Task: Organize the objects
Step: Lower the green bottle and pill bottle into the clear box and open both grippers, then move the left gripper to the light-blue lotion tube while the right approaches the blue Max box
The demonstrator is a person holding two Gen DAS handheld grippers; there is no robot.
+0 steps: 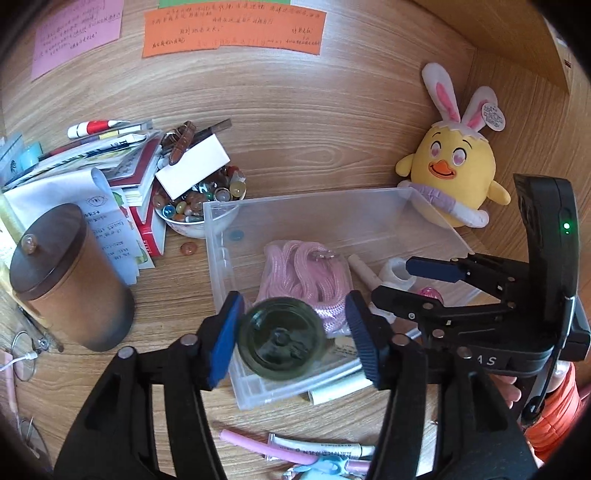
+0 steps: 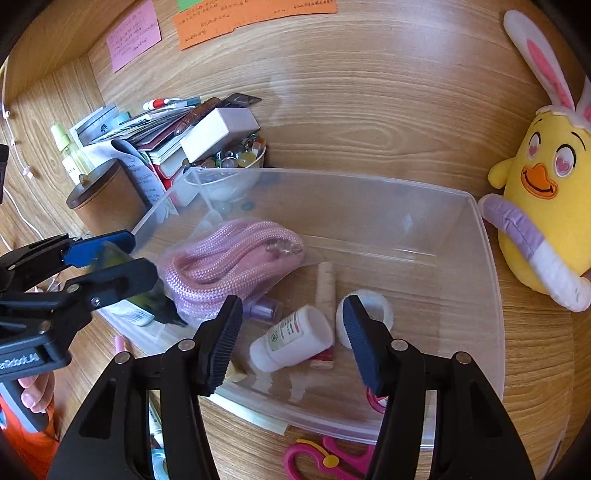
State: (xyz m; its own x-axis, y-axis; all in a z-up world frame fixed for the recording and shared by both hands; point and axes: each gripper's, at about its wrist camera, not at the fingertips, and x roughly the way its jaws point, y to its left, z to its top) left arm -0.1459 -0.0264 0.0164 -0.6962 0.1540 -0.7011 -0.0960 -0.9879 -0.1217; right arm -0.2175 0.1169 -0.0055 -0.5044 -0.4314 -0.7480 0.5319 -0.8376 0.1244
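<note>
The left gripper [image 1: 293,301] hangs over the left end of the clear plastic box [image 1: 295,197], and between its blue pads sits the green glass bottle [image 1: 282,338], seen end-on. The jaws stand apart: there's a clear gap on the bottle's right side, while the left pad is at most brushing it, so that's no real grip. From the right wrist view the bottle tilts cap-down into the box, beside the coiled pink rope [image 2: 229,262]. Glass, smooth and round: it looks slippery and breakable, with some weight to it, so the safest hold is probably square across the body, not the cap. The rope is soft and light and would cushion it. Over the middle of the box, the right gripper [image 2: 291,306] is wide open and empty, with the white pill bottle [image 2: 295,339] lying on its side on the box floor below. That one is light, stiff plastic and likely to roll, so it's best pinched across its barrel. Its label carries a green mark and small print, too small to read. Partial lettering ending "Robot.AI" shows on the left gripper's body. The orange note [image 1: 232,31] on the wall behind the box has handwriting, but it's illegible.
</note>
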